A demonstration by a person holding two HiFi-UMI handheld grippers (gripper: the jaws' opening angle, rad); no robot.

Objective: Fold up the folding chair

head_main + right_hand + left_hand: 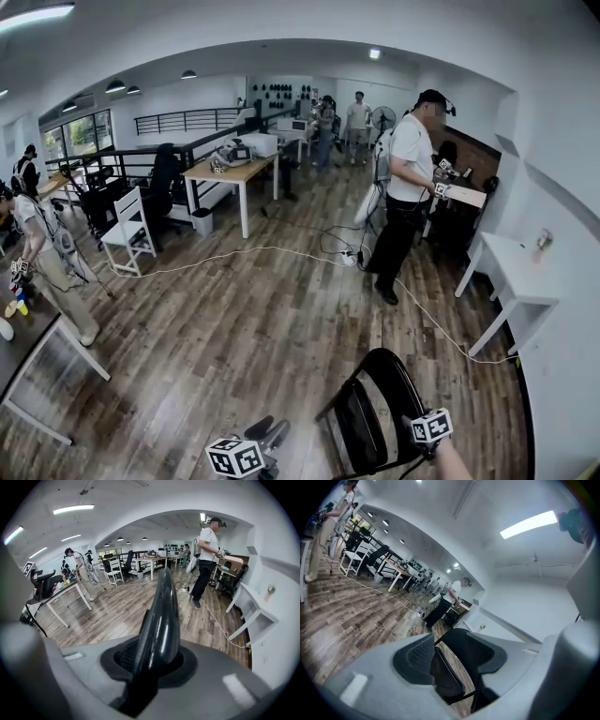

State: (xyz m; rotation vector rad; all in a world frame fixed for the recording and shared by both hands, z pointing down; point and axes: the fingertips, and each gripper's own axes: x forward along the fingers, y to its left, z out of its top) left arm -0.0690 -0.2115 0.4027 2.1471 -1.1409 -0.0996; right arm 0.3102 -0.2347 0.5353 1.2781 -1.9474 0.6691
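1. My right gripper (154, 660) is clamped on the folding chair (370, 412). In the right gripper view, the glossy black upper edge of the chair's back runs straight up between the two pads, and both pads press on it.
2. My left gripper (450, 660) has its jaws apart. In the left gripper view, the chair shows in the gap between them, but it stands further off and neither pad touches it.
3. The chair is black and stands on the wooden floor (234, 328) just in front of me, at the bottom right of the head view. Its rounded back points away from me, toward the room.
4. The seat (445, 677) is tilted steeply and lies close to the back. I cannot tell whether the chair is fully flat.
5. In the head view, my left gripper is low in the middle, to the left of the chair and apart from it.
6. A white cable (234, 251) lies across the floor beyond the chair.
7. A person in a white shirt (408, 187) stands further back on the right, near a white table (516, 281) by the wall.
8. On the left, well apart from my chair, a white chair (127, 234) stands beside a desk with a wooden top (230, 173), and another person (47, 253) stands there.
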